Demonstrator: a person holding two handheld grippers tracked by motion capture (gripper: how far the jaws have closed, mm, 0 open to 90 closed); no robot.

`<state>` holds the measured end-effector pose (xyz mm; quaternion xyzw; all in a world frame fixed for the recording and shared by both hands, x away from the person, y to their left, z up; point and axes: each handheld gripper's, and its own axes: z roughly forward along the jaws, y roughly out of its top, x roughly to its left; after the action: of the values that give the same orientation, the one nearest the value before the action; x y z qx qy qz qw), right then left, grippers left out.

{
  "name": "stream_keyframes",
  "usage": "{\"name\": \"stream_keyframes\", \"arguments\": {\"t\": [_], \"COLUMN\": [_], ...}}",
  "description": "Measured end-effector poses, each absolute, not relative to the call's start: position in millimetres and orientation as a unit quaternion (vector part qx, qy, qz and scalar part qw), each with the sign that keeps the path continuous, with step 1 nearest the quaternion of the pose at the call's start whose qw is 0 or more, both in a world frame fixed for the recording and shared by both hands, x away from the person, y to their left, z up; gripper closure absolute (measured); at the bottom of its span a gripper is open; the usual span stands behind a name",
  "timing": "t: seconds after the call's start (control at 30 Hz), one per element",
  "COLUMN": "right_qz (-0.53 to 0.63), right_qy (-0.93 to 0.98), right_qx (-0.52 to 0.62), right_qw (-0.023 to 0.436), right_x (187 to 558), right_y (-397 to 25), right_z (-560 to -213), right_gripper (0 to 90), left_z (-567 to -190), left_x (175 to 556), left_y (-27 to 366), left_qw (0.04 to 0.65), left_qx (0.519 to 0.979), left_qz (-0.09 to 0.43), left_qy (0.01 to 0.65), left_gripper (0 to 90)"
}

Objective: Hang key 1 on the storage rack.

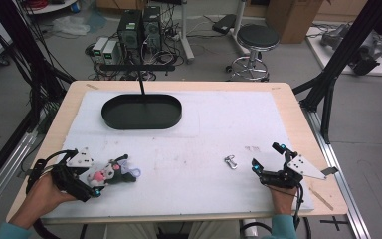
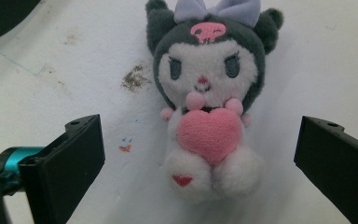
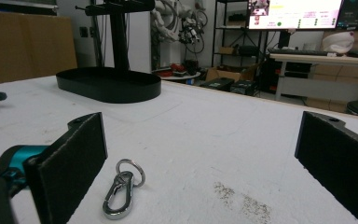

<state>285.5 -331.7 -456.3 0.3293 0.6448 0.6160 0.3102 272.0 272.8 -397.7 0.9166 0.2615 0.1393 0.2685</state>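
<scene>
The fingers (image 2: 70,158) of the left gripper (image 2: 200,154) stand wide open around the plush (image 2: 209,102) on the mat (image 1: 204,134), the right gripper (image 3: 205,163) gapes near the clip (image 3: 121,193), so nothing is grasped yet and the tray (image 1: 142,111) waits.

Two hand-held grippers, left gripper (image 1: 99,185) and right gripper (image 1: 266,162), each had black frames, flat black padded jaws, teal fittings, a grey three-cornered top plate and trailing black cable; the person wore teal sleeves (image 1: 283,228).
</scene>
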Motion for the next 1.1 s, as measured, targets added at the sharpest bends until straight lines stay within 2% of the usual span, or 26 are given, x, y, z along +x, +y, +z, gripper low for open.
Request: {"name": "stream_keyframes", "arguments": {"t": [0.4, 0.43, 0.47, 0.5, 0.57, 0.8, 1.1], "right_qz": [0.616, 0.616, 0.616, 0.616, 0.616, 0.616, 0.616], "right_qy": [0.645, 0.645, 0.645, 0.645, 0.645, 0.644, 0.644], "right_qx": [0.329, 0.329, 0.329, 0.329, 0.33, 0.33, 0.33], "right_qw": [0.31, 0.31, 0.31, 0.31, 0.31, 0.31, 0.31], "right_x": [285, 285, 285, 285, 285, 286, 285], "right_y": [-332, -332, -332, -332, -332, -332, -332], "right_z": [-456, -456, -456, -456, -456, -456, -456], "right_gripper": [1.4, 1.4, 1.4, 1.4, 1.4, 1.4, 1.4], "left_z": [-407, -407, -406, -407, -408, -409, -411], "left_x": [276, 276, 276, 276, 277, 277, 279], "left_y": [268, 268, 269, 269, 268, 267, 266], "left_qw": [0.242, 0.244, 0.246, 0.246, 0.237, 0.235, 0.228], "left_qx": [0.925, 0.925, 0.925, 0.924, 0.925, 0.928, 0.929], "left_qz": [0.122, 0.12, 0.117, 0.115, 0.121, 0.11, 0.089], "left_qy": [0.266, 0.267, 0.266, 0.27, 0.272, 0.268, 0.279], "left_gripper": [2.2, 3.6, 9.6, 23.3, 20.8, 21.2, 27.4]}}
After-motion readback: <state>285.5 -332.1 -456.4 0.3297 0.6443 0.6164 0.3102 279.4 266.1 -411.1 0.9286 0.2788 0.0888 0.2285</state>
